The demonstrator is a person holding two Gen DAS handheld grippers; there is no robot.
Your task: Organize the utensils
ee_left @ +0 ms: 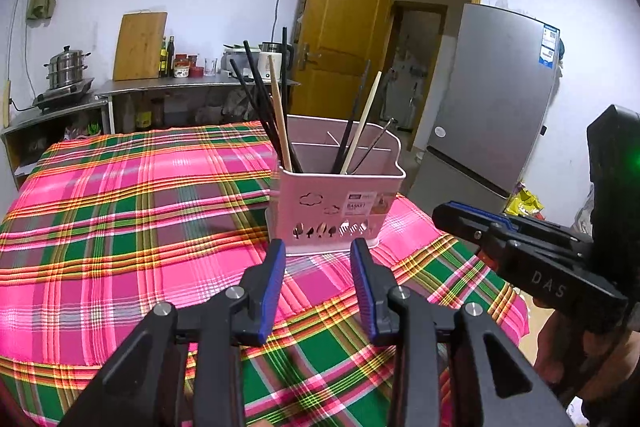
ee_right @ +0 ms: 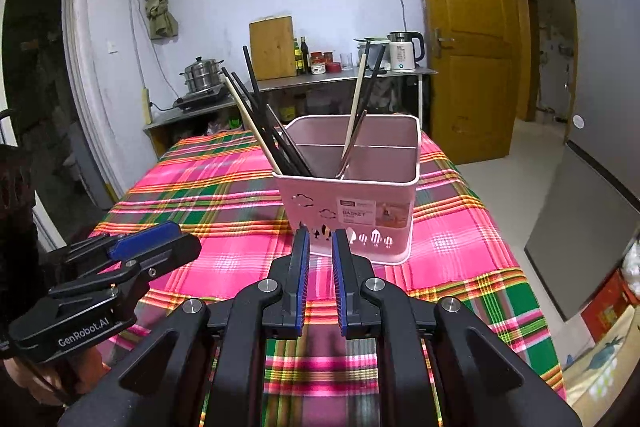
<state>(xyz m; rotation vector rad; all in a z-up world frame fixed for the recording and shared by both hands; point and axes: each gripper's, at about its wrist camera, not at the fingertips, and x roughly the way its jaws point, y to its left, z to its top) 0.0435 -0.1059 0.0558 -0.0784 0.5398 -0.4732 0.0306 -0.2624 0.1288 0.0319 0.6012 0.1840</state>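
Observation:
A pink utensil basket (ee_left: 294, 193) (ee_right: 400, 195) stands on the plaid tablecloth (ee_left: 140, 207), divided into compartments. Several black chopsticks and one wooden one (ee_left: 276, 107) (ee_right: 256, 123) lean out of its left compartment. A pale chopstick (ee_left: 364, 119) (ee_right: 356, 107) and dark ones lean in the right compartment. My left gripper (ee_left: 318, 247) is open just in front of the basket, with nothing between its blue pads. My right gripper (ee_right: 321, 233) is also close to the basket's front wall, with a narrow empty gap between its pads. Each gripper shows at the edge of the other's view.
The table's right edge drops to the floor beside a grey fridge (ee_left: 500, 99). Behind the table a steel counter (ee_right: 340, 77) carries a kettle (ee_right: 404, 55), jars, a cutting board and a steamer pot (ee_right: 202, 75). A wooden door (ee_right: 464, 39) stands open.

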